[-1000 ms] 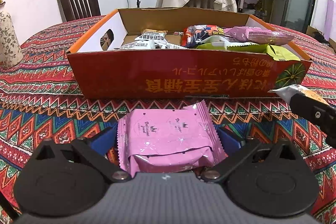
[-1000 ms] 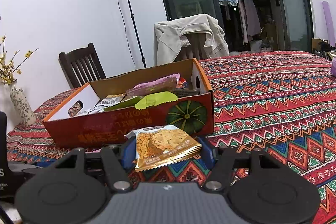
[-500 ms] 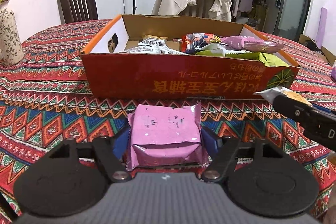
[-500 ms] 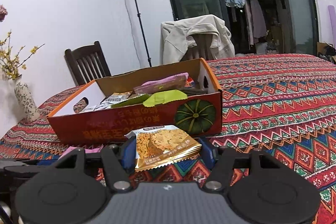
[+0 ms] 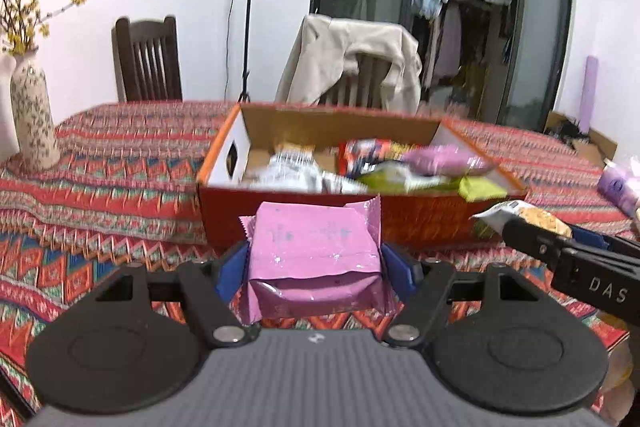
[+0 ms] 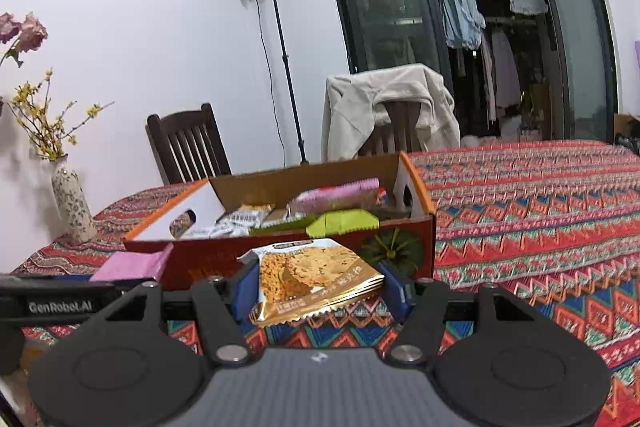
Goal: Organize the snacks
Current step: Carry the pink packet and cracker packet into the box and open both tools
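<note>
We have lifted both snacks off the tablecloth toward the cardboard box (image 5: 400, 219): left gripper (image 5: 314, 261) clamps the soft, light pink packet (image 5: 314, 251) across its sides, right gripper (image 6: 318, 285) pinches the crinkly, slippery cracker packet (image 6: 316, 275), both before the box's near wall.

Glossy pink packet (image 5: 314, 259) (cardboard box (image 5: 400, 219)).

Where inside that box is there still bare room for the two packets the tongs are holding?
The cardboard box shows bare floor at its left end, between the white wall with the handle hole and the silver packets. The right half is crowded: pink wrapper and green packet pile to the rim.
</note>
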Available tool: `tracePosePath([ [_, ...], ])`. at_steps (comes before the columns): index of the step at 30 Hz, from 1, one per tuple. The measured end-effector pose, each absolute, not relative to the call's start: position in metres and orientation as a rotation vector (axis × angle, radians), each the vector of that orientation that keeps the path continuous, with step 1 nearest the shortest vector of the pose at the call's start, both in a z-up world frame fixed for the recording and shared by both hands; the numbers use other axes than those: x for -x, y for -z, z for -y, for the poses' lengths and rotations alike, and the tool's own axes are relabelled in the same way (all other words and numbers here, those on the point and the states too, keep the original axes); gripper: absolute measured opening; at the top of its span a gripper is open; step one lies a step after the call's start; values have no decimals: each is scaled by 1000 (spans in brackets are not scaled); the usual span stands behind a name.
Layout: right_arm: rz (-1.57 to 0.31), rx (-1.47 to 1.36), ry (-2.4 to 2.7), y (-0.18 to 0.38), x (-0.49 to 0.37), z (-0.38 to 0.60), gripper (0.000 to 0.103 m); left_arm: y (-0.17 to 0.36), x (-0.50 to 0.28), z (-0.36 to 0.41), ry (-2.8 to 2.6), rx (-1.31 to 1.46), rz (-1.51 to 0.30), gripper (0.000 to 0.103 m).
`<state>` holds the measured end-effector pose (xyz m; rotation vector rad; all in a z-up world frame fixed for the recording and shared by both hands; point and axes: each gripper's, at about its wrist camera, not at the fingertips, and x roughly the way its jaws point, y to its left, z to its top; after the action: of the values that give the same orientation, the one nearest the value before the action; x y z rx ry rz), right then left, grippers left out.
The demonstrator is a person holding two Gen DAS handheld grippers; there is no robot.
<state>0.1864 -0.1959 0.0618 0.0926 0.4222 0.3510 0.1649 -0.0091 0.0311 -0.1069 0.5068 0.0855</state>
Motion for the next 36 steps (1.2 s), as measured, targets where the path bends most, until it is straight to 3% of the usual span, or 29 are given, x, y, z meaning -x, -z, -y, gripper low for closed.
tracePosePath([
  [21, -304, -19, -305, -121, -221, 165, 62, -83, -207, -8, -47, 148, -353, 71],
  [36, -328, -44, -240, -108, -307, 139, 62, -64, -280, -26, -101, 176, -345, 71],
])
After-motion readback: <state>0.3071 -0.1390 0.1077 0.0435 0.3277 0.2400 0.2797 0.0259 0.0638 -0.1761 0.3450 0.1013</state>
